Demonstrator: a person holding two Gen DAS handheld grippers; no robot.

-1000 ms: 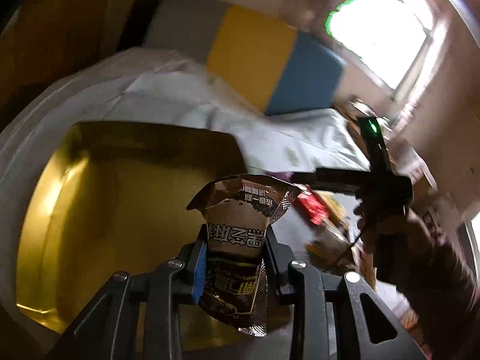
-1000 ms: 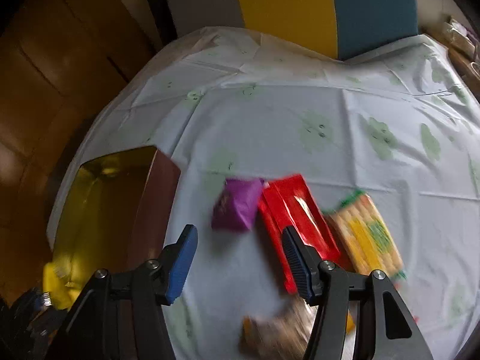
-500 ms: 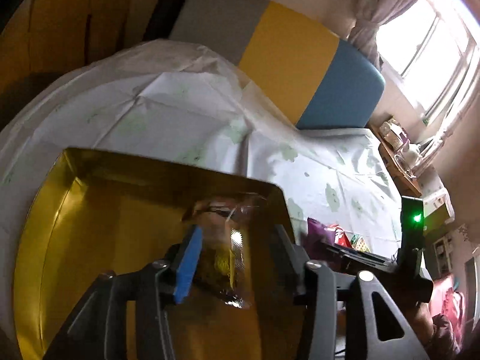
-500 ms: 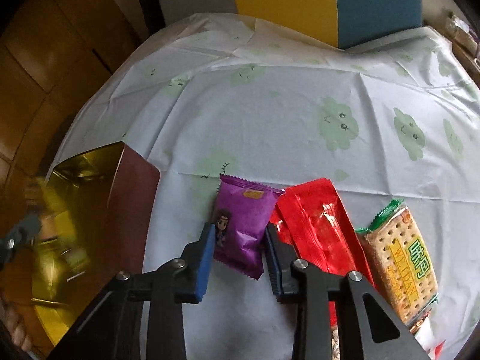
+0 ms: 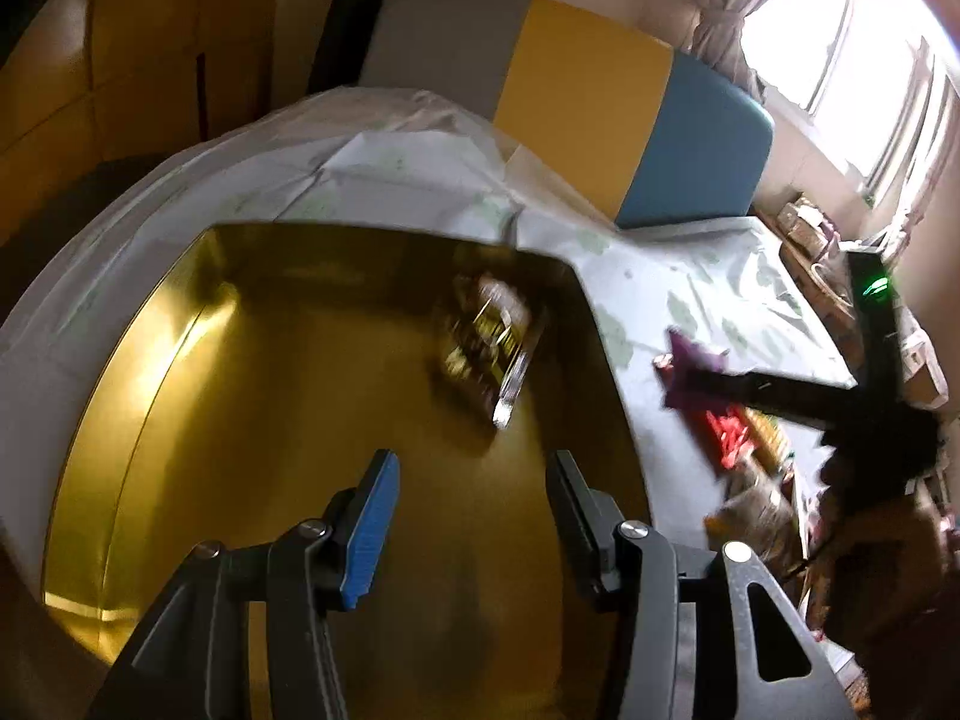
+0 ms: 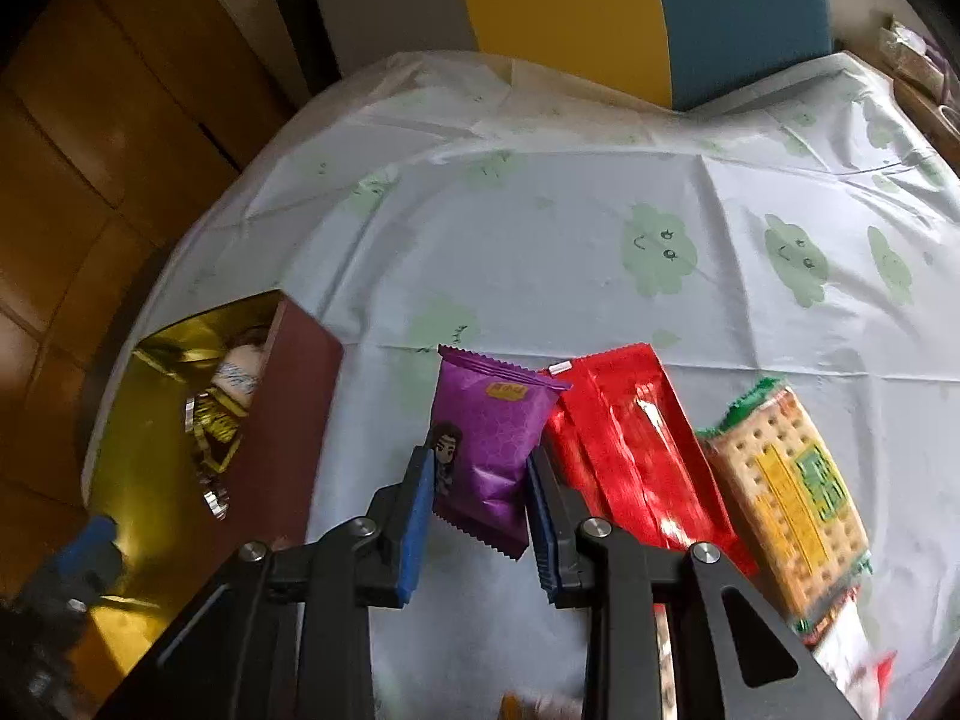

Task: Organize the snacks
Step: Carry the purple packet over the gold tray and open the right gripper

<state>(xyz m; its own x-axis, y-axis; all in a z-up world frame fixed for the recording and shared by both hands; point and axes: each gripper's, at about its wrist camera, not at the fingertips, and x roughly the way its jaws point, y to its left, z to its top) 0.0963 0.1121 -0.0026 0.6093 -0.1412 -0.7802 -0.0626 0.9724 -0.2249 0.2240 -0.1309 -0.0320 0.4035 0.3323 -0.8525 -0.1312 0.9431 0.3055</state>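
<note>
Right wrist view: right claw (image 6: 480, 504) pinches the purple packet (image 6: 489, 450) on the bed sheet (image 6: 540, 240); lift it clear before crossing to the gold box (image 6: 150, 468). Left claw (image 5: 471, 516) spread, empty.

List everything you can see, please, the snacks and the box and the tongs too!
Box: one, gold inside, dark red outside, on the bed's left.
Brown snack packet: one, inside the box, blurred.
Purple snack packet: one, on the sheet, between the right tongs' pads.
Red packet: one, right of the purple one.
Cracker pack: one, yellow and green, right of the red one.
Bedsheet: one, pale with green clouds.
Headboard: one, grey, yellow, blue.
Window: one, bright, top right.
Left tongs: open, empty, over the box.
Right tongs: shut on the purple packet.
</note>
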